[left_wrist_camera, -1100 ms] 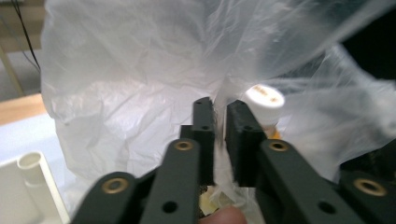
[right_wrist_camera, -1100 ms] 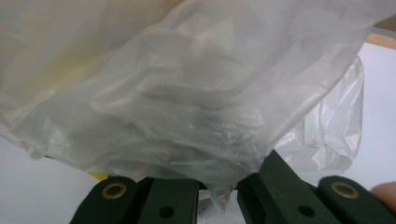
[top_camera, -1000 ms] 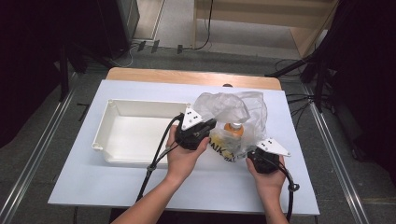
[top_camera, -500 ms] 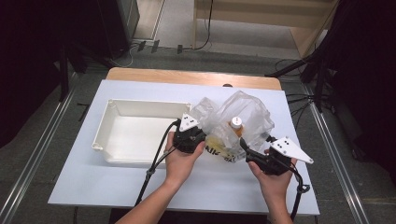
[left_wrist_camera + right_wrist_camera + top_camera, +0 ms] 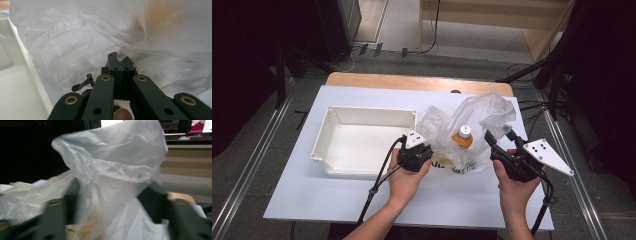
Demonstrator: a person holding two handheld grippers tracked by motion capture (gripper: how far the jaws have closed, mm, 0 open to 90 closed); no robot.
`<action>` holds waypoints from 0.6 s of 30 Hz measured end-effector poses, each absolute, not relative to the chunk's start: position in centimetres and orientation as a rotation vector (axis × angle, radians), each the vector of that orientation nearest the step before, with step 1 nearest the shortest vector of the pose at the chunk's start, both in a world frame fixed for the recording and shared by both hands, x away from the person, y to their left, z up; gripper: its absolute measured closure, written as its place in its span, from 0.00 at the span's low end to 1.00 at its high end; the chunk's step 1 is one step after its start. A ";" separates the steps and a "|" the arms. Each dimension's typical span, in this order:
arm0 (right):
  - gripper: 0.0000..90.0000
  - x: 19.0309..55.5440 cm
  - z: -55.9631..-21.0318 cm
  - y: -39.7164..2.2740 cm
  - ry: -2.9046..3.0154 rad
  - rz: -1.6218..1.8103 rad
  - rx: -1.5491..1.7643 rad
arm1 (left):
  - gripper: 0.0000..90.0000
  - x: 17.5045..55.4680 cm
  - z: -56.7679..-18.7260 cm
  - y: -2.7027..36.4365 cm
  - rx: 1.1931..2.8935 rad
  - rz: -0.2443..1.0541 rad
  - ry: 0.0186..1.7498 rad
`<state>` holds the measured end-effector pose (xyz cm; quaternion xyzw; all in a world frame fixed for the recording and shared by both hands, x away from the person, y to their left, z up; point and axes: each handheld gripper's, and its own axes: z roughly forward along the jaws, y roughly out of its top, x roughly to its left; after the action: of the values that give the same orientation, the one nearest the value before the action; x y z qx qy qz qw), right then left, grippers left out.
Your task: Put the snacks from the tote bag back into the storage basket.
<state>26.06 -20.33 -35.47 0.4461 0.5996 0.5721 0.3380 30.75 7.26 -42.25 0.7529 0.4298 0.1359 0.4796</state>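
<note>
While the clear plastic bag [image 5: 472, 131] stands slumped on the bench [image 5: 312, 200] just right of the white tray [image 5: 362, 142], I work it from both sides to get at the bottle [image 5: 463, 136] inside. My left gripper [image 5: 419, 150] sits low at the bag's near left corner, and in the left gripper view its fingers [image 5: 113, 62] are pressed together with a fold of the film pinched between them, pinning that side down. My right gripper [image 5: 499, 145] is raised at the bag's right side; its fingers have just been closing from a wider spread and now stand partly apart. In the right gripper view the bag's upper flap [image 5: 112, 170] rises between them, but the blur does not let me say whether the pads press on it.

I judge the step in hand to be opening the bag's mouth: one side anchored, the other being taken up so the orange-capped bottle, upright near the middle of the bag, comes clear. The next move calls for a firm grip on the right flap, then a pull up and away from the left gripper so the film spreads rather than bunches. The thin plastic may slip, and a hard pull could tip the bottle.
</note>
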 end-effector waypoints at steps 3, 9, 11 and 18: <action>0.94 26.9 -36.5 -19.6 1.648 1.378 1.153 | 1.00 30.3 -42.6 7.4 1.845 0.326 1.048; 1.00 28.5 -39.2 -19.3 1.707 1.282 1.217 | 0.97 29.5 -42.9 8.0 1.832 0.310 1.027; 1.00 29.3 -40.7 -19.2 1.754 1.236 1.244 | 0.92 29.2 -42.3 8.5 1.820 0.314 1.003; 1.00 30.1 -42.4 -19.1 1.816 1.198 1.277 | 0.58 28.6 -40.7 9.8 1.746 0.315 0.982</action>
<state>30.08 -19.07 -42.41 0.4823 0.6858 0.4521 0.3045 28.62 9.81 -40.75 0.7308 0.4112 0.1320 0.5287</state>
